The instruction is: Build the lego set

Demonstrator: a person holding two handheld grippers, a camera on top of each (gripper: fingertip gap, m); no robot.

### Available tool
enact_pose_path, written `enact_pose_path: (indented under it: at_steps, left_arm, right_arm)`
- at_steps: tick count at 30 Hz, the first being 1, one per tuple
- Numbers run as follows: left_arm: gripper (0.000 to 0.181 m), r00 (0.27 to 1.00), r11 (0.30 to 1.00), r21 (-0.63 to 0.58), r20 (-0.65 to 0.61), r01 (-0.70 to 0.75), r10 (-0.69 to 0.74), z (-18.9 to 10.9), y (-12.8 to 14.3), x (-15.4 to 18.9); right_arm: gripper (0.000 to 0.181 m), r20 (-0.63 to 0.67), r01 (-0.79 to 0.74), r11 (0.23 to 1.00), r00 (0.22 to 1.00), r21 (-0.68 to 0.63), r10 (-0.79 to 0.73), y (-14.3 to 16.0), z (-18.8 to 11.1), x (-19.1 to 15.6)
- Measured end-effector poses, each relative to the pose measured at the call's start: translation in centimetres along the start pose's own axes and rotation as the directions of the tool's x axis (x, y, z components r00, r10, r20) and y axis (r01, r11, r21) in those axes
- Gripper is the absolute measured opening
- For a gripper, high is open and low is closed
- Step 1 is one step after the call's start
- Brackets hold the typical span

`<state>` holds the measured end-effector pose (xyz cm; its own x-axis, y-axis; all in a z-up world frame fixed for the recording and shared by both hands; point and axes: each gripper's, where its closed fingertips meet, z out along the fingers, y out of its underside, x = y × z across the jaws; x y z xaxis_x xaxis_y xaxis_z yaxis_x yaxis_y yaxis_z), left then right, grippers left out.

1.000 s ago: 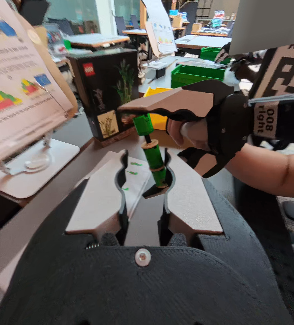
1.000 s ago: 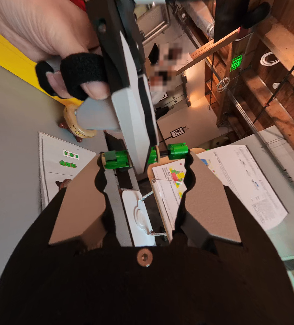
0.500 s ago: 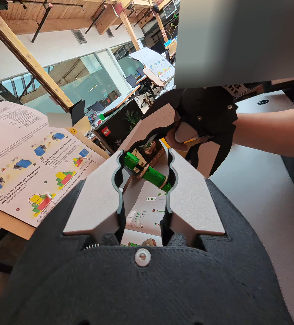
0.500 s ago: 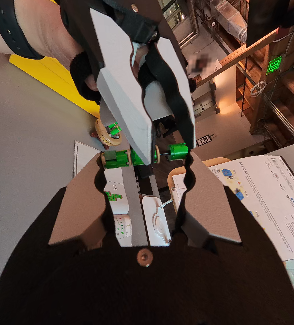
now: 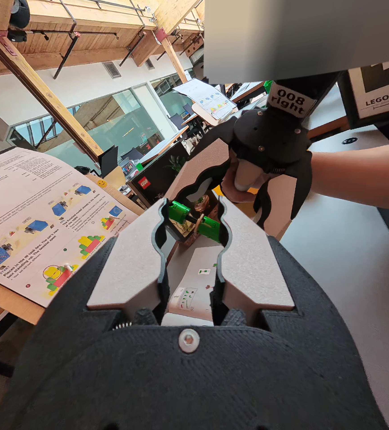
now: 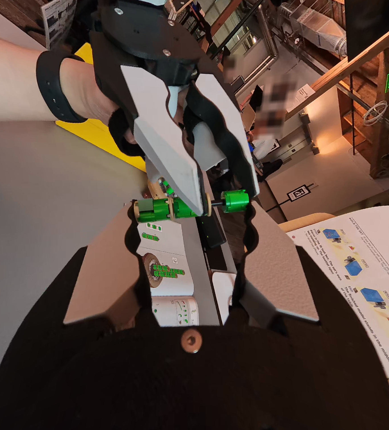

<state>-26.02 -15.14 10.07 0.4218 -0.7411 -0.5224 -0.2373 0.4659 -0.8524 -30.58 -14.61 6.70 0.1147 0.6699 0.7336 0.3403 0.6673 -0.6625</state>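
Observation:
A green Lego stalk with tan discs and a black axle lies crosswise in the air above the grey table. My right gripper is shut on it lengthwise, one tip at each end. My left gripper comes in from above and is shut across the green end cap and the nearest tan disc. In the left wrist view the stalk spans my left gripper, and the right gripper's fingers reach in from the upper right.
An open instruction booklet lies on the table below the stalk. A tan round pot base with green pieces sits beyond it. A yellow bin, a black Lego box and a printed sheet on a stand surround them. The grippers' ends are close to 5 cm from one another.
Both grippers have tilted upward with the stalk held between them. The stalk has turned from near upright to crosswise in the left wrist view. Both grips are unchanged.

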Motion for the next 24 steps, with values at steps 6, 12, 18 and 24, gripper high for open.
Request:
enact_pose_path:
  at_steps: [6, 12, 18, 24]
  left_arm:
    - [0.047, 0.998, 0.998, 0.008, -0.014, 0.062, -0.062, 0.0, 0.1, -0.1]
    - [0.039, 0.998, 0.998, -0.021, 0.003, 0.06, -0.06, 0.1, 0.9, -0.5]
    - [0.039, 0.998, 0.997, -0.025, 0.0, 0.069, -0.069, 0.1, 1.0, -0.5]
    - [0.036, 0.998, 0.997, -0.04, -0.001, 0.066, -0.066, -0.1, 1.1, -0.4]
  right_arm:
    - [0.091, 0.019, -0.064, 0.997, 0.998, 0.037, 0.064, -0.5, -0.3, 0.1]
    - [0.091, 0.044, -0.112, 0.994, 0.993, 0.013, 0.112, 0.0, 0.0, -0.1]
    - [0.091, 0.051, -0.126, 0.992, 0.991, 0.005, 0.125, 0.0, 0.0, -0.1]
    - [0.09, 0.061, -0.119, 0.993, 0.991, -0.01, 0.12, 0.1, 0.0, -0.3]
